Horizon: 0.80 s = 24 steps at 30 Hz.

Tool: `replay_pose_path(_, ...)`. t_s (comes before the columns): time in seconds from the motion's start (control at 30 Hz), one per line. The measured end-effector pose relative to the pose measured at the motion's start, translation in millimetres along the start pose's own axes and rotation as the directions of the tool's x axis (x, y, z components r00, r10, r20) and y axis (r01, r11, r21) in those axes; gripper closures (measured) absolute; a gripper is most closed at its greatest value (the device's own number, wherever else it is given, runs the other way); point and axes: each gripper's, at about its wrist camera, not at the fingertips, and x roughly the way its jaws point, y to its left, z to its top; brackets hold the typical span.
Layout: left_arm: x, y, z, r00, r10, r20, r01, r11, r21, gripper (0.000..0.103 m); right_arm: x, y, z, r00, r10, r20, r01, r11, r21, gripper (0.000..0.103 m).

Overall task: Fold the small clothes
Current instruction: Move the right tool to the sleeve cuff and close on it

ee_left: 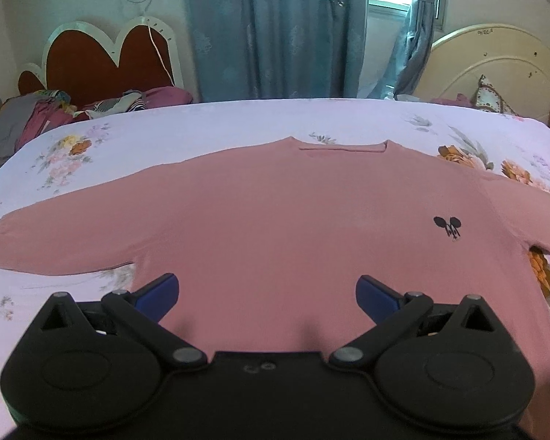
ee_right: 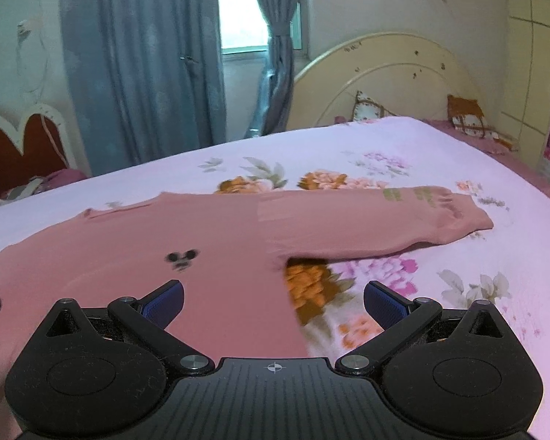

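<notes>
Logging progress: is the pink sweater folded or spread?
Spread: the pink sweater lies flat on the bed, both sleeves out sideways.

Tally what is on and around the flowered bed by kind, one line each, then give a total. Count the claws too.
Pink sweaters, spread flat: 1
Claws, both open above the sweater: 2, left claw and right claw
Headboards: 2, red heart-shaped headboard and cream round headboard
Patterned cushions at the cream headboard: 2
Total: 7
</notes>
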Motion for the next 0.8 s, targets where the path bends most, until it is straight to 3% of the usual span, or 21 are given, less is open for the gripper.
replay_pose_path(0.2,31,-27,9,0.999,0.003,-0.039,-0.003,1.0,0.004,0.0,48,-60,18,0.999,-0.04,-0.017,0.041,0.999,0.034,0.0)
replay_pose_path(0.33,45,-43,13,1.0,-0.013,-0.025,0.013,1.0,0.007,0.0,85,-111,28,0.995,-0.09,-0.045,0.094,0.991,0.095,0.0)
replay_pose_path(0.57,69,-64,20,0.999,-0.005,-0.045,0.006,1.0,0.024,0.001,136,-195,34,0.973,-0.203,-0.113,0.223,0.953,0.204,0.001)
replay_pose_path(0.8,84,-70,24,0.998,0.008,-0.064,-0.005,0.999,0.04,0.005,165,-245,39,0.961,-0.243,-0.131,0.271,0.92,0.282,0.004)
